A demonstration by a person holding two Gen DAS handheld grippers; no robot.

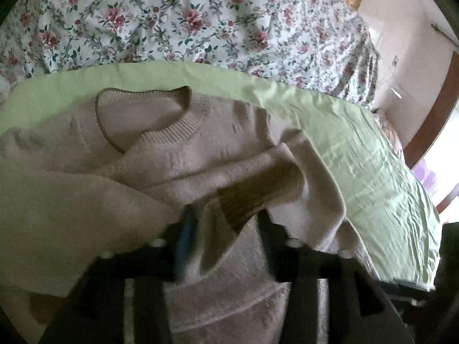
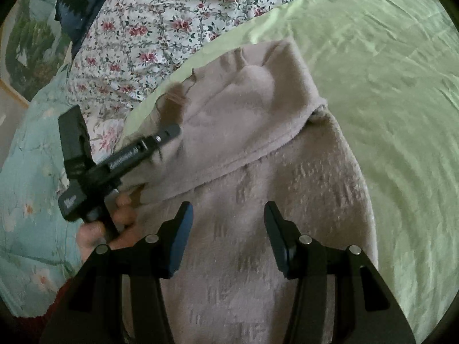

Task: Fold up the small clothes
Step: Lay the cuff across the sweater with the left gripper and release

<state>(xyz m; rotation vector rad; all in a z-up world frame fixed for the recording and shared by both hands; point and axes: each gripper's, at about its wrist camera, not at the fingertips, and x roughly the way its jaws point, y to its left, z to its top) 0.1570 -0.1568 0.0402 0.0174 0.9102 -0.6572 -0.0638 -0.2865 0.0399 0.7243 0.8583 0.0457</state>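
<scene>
I see a beige knit sweater (image 1: 178,154) lying on a light green sheet (image 1: 358,154) spread over a bed, with a floral bedspread (image 1: 178,20) beyond it. Through the left wrist camera, the ribbed round neckline (image 1: 149,114) faces me near the sheet's far edge, and a sleeve with a darker ribbed cuff (image 1: 258,197) is folded in across the body of the garment.

My left gripper (image 1: 226,223) sits low over the sweater. Its jaws stand apart, and the cuff lies between them, close against the right finger; the blur keeps me from saying whether that pad touches the knit. The blue pad on the left finger (image 1: 185,229) is clear of the fabric.

From the right wrist camera, my right gripper (image 2: 229,229) hovers above the sweater's lower body with jaws parted and nothing between the pads, only the textured knit beneath. The left gripper shows there at the left edge of the garment, held in a hand (image 2: 114,223), its finger reaching onto the folded upper part. A pale blue flowered quilt (image 2: 31,189) lies at the far left.
</scene>
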